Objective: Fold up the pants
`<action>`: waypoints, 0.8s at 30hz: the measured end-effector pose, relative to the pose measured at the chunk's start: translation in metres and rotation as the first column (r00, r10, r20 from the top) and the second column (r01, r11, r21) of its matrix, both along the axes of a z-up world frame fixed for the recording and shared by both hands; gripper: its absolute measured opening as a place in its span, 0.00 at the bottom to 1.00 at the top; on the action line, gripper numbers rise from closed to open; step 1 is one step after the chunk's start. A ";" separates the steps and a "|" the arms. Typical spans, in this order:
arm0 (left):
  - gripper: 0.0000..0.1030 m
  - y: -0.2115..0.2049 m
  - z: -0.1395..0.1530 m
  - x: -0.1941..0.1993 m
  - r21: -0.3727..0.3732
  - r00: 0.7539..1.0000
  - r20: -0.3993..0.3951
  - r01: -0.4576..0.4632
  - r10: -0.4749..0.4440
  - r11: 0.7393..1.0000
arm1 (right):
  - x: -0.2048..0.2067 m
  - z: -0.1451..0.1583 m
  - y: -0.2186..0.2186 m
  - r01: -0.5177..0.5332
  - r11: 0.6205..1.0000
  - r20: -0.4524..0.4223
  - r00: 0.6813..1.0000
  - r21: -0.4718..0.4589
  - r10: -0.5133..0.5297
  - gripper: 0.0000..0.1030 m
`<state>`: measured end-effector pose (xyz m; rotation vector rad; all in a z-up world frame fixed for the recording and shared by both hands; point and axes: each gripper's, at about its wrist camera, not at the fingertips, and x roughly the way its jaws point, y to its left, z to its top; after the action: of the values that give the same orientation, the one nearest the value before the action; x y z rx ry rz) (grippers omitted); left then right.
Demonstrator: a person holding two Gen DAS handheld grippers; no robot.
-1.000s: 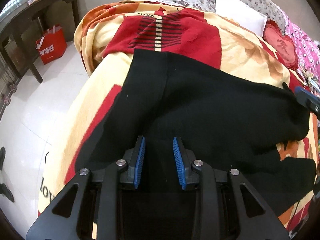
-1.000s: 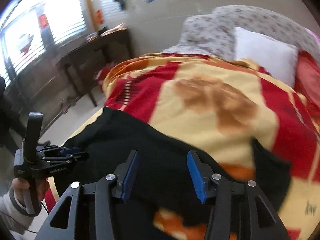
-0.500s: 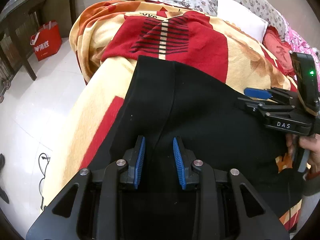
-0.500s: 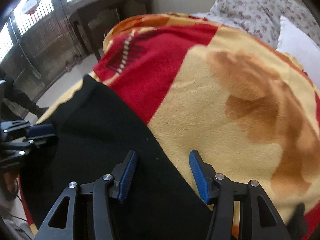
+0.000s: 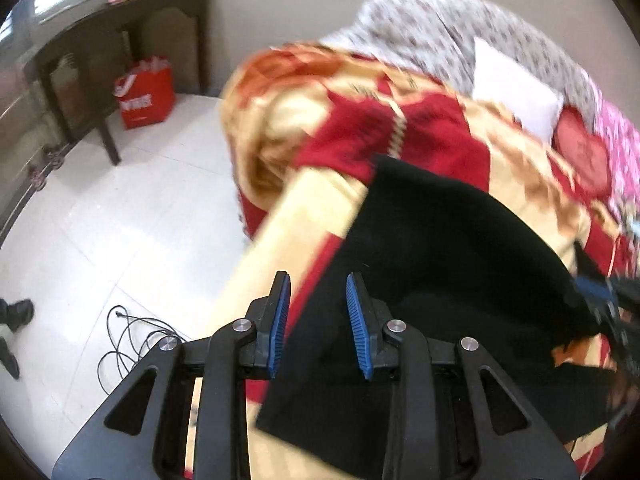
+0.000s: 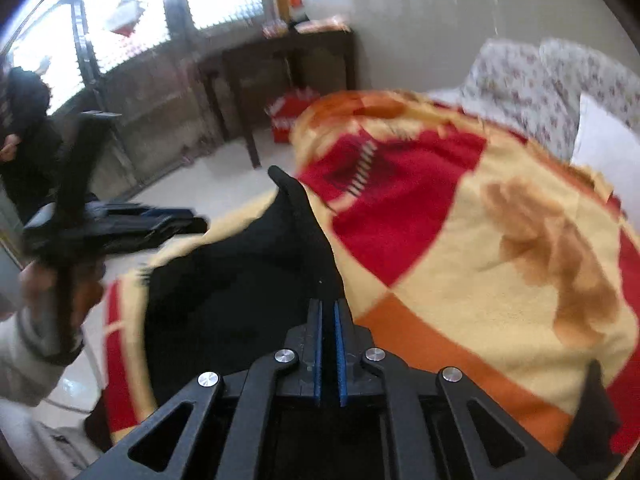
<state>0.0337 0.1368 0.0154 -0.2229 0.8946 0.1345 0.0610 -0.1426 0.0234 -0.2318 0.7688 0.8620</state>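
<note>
Black pants lie on a bed covered by a red, yellow and orange blanket. My left gripper is open and empty above the pants' left edge near the bed's side. In the right wrist view my right gripper is shut on an edge of the black pants, and a point of cloth stands up ahead of the fingers. The left gripper shows at the left of the right wrist view, held in a hand. Both views are blurred by motion.
A dark wooden table and a red bag stand on the white tiled floor left of the bed. A black cable lies on the floor. A white pillow and floral bedding sit at the bed's head.
My right gripper went from open over the pants' edge to shut on the cloth. My left gripper stayed open and swung left toward the bed's edge.
</note>
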 end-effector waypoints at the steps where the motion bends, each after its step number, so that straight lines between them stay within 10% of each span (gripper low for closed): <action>1: 0.27 0.010 0.008 -0.009 -0.011 1.000 0.017 -0.020 0.020 1.000 | -0.013 0.004 -0.002 -0.007 1.000 -0.004 1.000 0.015 0.007 0.05; 11: 0.41 0.017 0.029 -0.047 -0.029 0.997 0.068 -0.037 0.039 0.999 | -0.096 -0.082 0.031 0.033 0.999 -0.206 0.978 0.026 -0.027 0.06; 15: 0.41 -0.016 0.014 -0.045 -0.029 0.998 0.031 0.047 -0.046 0.998 | -0.094 -0.072 0.009 0.088 0.991 -0.261 0.963 0.099 -0.059 0.10; 19: 0.41 -0.051 -0.009 -0.043 -0.024 0.992 -0.021 0.126 -0.127 0.992 | -0.082 -0.037 -0.048 0.270 0.957 -0.189 0.950 0.109 -0.247 0.39; 24: 0.41 -0.081 -0.028 -0.038 -0.032 0.980 -0.067 0.187 -0.188 0.982 | -0.020 -0.012 -0.107 0.609 0.793 -0.044 0.791 -0.031 -0.610 0.48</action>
<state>-0.0038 0.0558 -0.0124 -0.1575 0.9829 -0.0448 0.0408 -0.2495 0.0111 0.0360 0.8321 0.2419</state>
